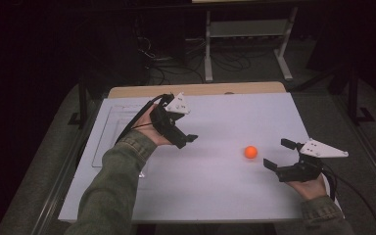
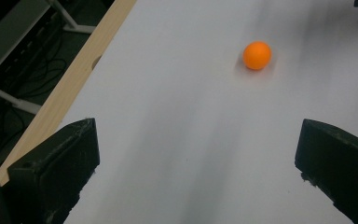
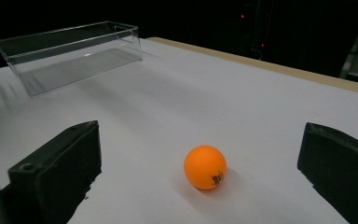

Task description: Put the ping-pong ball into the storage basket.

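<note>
An orange ball point(image 1: 250, 152) rests on the white tabletop point(image 1: 215, 191), right of centre. My right gripper point(image 1: 275, 152) is open just to the ball's right, its jaws pointing at it. In the right gripper view the ball point(image 3: 205, 167) lies between and slightly ahead of the wide-apart jaws of the right gripper point(image 3: 199, 135), touching neither. My left gripper point(image 1: 187, 140) hovers left of centre, well away from the ball. In the left gripper view the left gripper point(image 2: 198, 140) stands open and empty, with the ball point(image 2: 257, 55) far ahead.
A clear, empty plastic box point(image 1: 103, 137) stands at the table's left side and appears as the box point(image 3: 70, 51) in the right gripper view. A wooden edge point(image 1: 196, 89) runs along the table's far side. Beyond it are a metal frame point(image 1: 247, 29) and cables on the floor.
</note>
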`<action>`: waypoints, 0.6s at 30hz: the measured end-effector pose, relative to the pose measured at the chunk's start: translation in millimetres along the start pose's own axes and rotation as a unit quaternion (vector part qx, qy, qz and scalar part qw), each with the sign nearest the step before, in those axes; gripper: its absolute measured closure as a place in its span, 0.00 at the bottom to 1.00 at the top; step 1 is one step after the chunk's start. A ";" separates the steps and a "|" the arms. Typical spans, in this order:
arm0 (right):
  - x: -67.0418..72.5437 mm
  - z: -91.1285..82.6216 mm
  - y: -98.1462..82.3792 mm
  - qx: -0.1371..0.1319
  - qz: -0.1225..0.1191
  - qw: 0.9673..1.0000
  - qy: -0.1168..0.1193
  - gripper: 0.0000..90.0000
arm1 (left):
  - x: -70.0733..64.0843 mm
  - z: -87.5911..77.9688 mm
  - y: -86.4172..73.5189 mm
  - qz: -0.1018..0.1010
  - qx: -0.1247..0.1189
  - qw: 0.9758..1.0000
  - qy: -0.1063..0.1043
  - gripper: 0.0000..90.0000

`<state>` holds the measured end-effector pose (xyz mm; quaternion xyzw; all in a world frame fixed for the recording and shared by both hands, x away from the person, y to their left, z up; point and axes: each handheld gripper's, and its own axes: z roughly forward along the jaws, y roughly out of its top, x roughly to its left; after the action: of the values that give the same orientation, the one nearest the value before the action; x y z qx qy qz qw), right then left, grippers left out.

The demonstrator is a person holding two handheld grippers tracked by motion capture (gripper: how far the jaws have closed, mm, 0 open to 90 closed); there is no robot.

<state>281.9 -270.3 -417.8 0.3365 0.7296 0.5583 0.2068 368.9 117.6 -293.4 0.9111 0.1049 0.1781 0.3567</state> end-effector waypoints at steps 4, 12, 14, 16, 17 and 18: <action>0.0 -1.0 0.2 0.000 0.000 1.000 -0.001 0.00 | -1.6 5.8 3.1 0.005 0.003 1.000 -0.006 0.00; 0.1 -1.5 0.3 -0.002 -0.002 1.000 -0.001 0.00 | -3.8 12.2 10.6 0.011 0.001 1.000 -0.012 0.00; 0.1 -1.9 0.4 -0.003 -0.003 1.000 -0.001 0.00 | -3.9 13.9 11.1 0.012 0.001 1.000 -0.015 0.00; 0.0 -2.5 0.4 -0.004 -0.002 1.000 -0.002 0.00 | -4.2 16.8 11.1 0.011 0.001 1.000 -0.016 0.00; -0.2 -2.7 0.4 -0.005 -0.002 1.000 -0.002 0.00 | -4.3 18.2 11.4 0.011 0.002 1.000 -0.018 0.00; -0.4 -2.9 0.3 -0.004 -0.002 1.000 -0.002 0.00 | -4.6 19.6 11.8 0.011 0.003 1.000 -0.019 0.00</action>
<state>280.3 -272.5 -416.7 0.3356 0.7272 0.5604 0.2111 373.2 95.6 -299.8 0.9163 0.0887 0.1641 0.3543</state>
